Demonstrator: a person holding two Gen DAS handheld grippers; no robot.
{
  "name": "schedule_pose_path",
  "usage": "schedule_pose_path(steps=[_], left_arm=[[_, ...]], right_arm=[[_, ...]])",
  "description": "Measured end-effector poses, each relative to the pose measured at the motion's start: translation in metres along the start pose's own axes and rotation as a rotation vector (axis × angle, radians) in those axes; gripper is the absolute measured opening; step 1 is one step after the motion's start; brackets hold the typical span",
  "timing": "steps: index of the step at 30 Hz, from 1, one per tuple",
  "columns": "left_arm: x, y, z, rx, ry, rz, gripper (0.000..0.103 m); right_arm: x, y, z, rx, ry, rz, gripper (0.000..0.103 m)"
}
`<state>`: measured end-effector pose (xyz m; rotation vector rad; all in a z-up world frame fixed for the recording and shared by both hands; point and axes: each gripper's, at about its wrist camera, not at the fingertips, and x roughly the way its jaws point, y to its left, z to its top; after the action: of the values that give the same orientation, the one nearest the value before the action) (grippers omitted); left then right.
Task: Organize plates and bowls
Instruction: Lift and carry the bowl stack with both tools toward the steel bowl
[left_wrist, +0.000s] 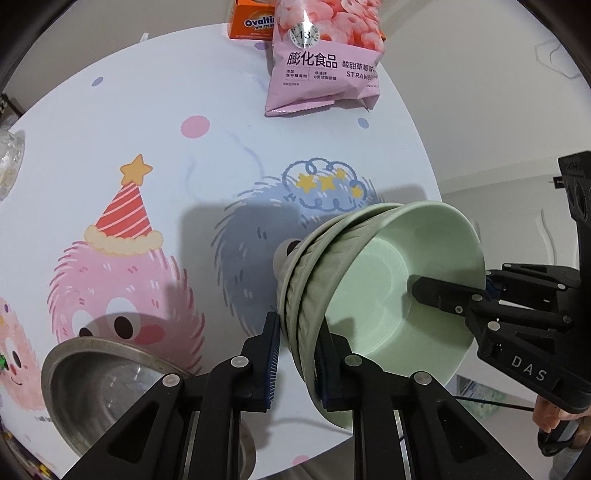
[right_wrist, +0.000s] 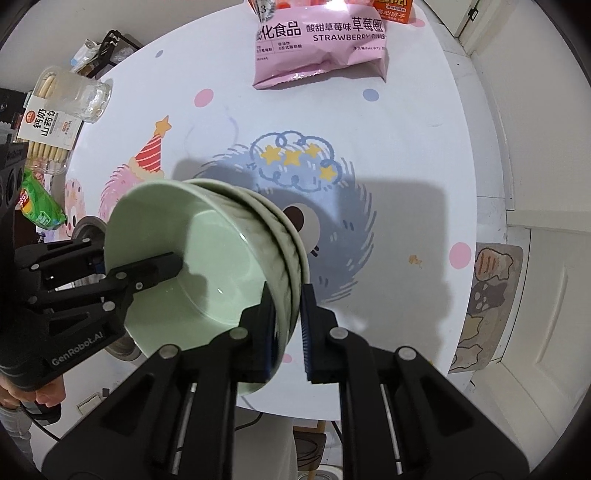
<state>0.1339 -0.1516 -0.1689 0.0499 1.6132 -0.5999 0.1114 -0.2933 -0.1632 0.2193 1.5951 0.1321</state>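
Observation:
A nested stack of pale green bowls (left_wrist: 369, 295) (right_wrist: 207, 258) hangs tilted over the round cartoon-print table (left_wrist: 184, 177) (right_wrist: 399, 155), casting a shadow on it. My left gripper (left_wrist: 299, 360) is shut on the stack's near rim, one pad inside and one outside. My right gripper (right_wrist: 286, 332) is shut on the opposite rim in the same way. In the left wrist view, the right gripper's inner finger (left_wrist: 443, 295) reaches into the top bowl. The right wrist view shows the left gripper's inner finger (right_wrist: 147, 273) doing the same. A steel bowl (left_wrist: 110, 384) (right_wrist: 86, 229) sits on the table beside the stack.
A pink strawberry snack bag (left_wrist: 325, 62) (right_wrist: 317, 44) and an orange box (left_wrist: 251, 22) lie at the table's far side. A biscuit pack (right_wrist: 48, 122) and a green chip bag (right_wrist: 40, 206) sit at the left edge. A person's hand (left_wrist: 554, 413) holds the right gripper's handle.

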Motion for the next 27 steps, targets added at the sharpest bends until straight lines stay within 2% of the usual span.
schedule_pose_path(steps=[9, 22, 23, 25, 26, 27], left_arm=[[-0.004, -0.006, -0.001, 0.000, -0.001, 0.002, 0.014], [-0.003, -0.001, -0.002, -0.032, -0.021, 0.036, 0.014], [-0.004, -0.001, -0.002, -0.030, -0.022, 0.040, 0.015], [-0.003, -0.002, -0.002, -0.026, -0.025, 0.047, 0.018], [-0.003, -0.003, -0.003, -0.025, -0.027, 0.054, 0.022], [-0.002, -0.003, -0.002, -0.025, -0.029, 0.069, 0.038]], right_arm=[[-0.013, 0.000, 0.004, -0.008, -0.013, -0.002, 0.016], [-0.003, 0.001, 0.005, -0.010, 0.010, 0.013, 0.019], [-0.003, -0.001, 0.004, -0.001, 0.005, 0.009, 0.023], [-0.005, -0.006, 0.002, 0.021, -0.004, -0.014, 0.043], [-0.007, -0.011, 0.000, 0.039, -0.021, -0.021, 0.048], [-0.007, -0.015, -0.001, 0.051, -0.026, -0.020, 0.059]])
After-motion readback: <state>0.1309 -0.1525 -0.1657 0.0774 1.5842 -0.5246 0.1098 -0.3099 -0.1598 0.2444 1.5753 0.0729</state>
